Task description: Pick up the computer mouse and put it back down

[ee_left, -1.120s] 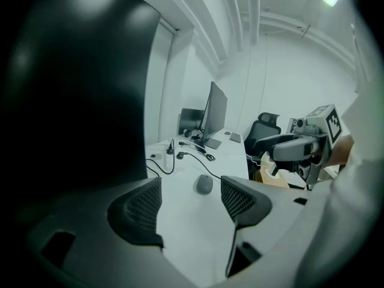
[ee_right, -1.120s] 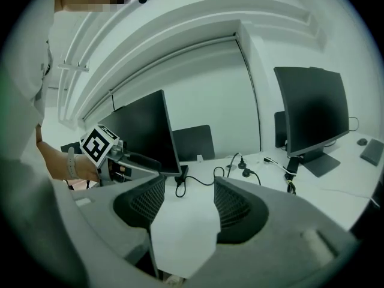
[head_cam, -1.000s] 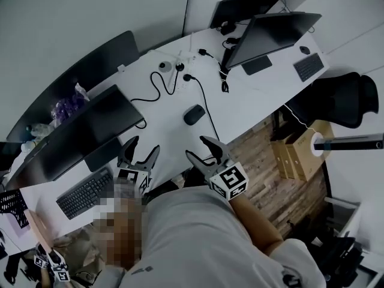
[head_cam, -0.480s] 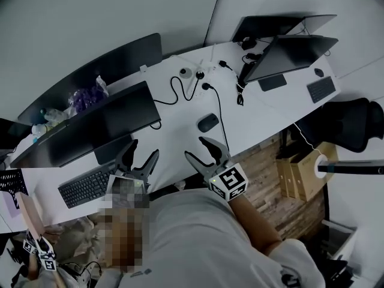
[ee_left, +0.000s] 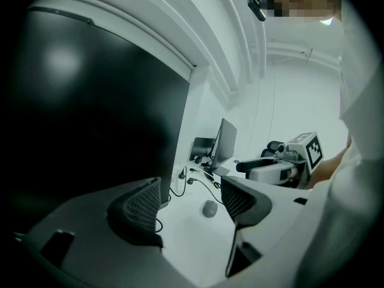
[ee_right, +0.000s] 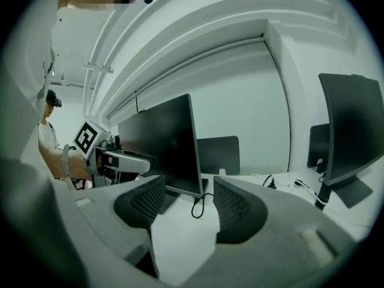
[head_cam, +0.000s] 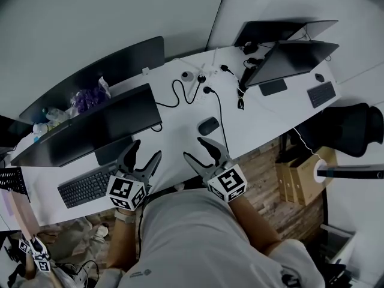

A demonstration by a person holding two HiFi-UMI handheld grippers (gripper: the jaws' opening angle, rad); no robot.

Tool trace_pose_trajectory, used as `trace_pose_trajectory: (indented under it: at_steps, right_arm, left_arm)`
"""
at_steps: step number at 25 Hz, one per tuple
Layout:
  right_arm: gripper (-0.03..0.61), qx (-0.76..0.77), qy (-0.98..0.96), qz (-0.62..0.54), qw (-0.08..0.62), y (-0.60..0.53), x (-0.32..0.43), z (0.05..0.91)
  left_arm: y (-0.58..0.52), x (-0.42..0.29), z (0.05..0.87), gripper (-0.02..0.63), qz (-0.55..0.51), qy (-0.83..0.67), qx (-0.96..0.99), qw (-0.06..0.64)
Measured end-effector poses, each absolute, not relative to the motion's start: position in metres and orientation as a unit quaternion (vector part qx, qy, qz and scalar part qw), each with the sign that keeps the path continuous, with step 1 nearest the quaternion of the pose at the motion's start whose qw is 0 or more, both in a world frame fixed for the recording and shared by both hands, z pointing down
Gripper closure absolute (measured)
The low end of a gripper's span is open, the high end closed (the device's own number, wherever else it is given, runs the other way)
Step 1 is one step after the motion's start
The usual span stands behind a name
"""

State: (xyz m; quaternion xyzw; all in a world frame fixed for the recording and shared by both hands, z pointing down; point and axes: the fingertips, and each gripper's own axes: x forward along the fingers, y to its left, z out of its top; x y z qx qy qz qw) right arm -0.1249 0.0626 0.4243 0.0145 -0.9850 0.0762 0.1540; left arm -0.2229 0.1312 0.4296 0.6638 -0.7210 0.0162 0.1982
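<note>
A dark grey computer mouse (head_cam: pixel 208 125) lies on the white desk (head_cam: pixel 180 131), just left of a black cable. In the left gripper view the mouse (ee_left: pixel 209 208) shows small between the jaws, some way ahead. My left gripper (head_cam: pixel 143 155) hovers open at the desk's near edge, in front of the big monitor. My right gripper (head_cam: pixel 198 149) is open too, a little short of the mouse. Nothing is held by either. The right gripper view faces the monitor (ee_right: pixel 162 143) and the left gripper (ee_right: pixel 120 159), with the mouse out of sight.
A black keyboard (head_cam: pixel 84 188) lies at the near left. Two monitors (head_cam: pixel 96 125) stand on the left. Plugs and looping cables (head_cam: pixel 198 83) lie behind the mouse. A second desk at the right carries monitors, a keyboard (head_cam: pixel 321 93) and another mouse (head_cam: pixel 319 77). An office chair (head_cam: pixel 351 128) stands at right.
The head view has shifted, so the desk and mouse appear further right and up. Both grippers stay open near the desk's front edge. The mouse has not moved on the desk.
</note>
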Motion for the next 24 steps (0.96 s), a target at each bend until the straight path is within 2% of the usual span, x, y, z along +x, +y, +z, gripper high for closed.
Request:
trace_pose_trajectory:
  at_steps: [24]
  right_arm:
    - [0.328,0.043,-0.984,0.081,0.154,0.055,-0.111,0.427]
  left_arm:
    - [0.118,-0.208,0.44,0.319,0.028,-0.698,0.684,0.21]
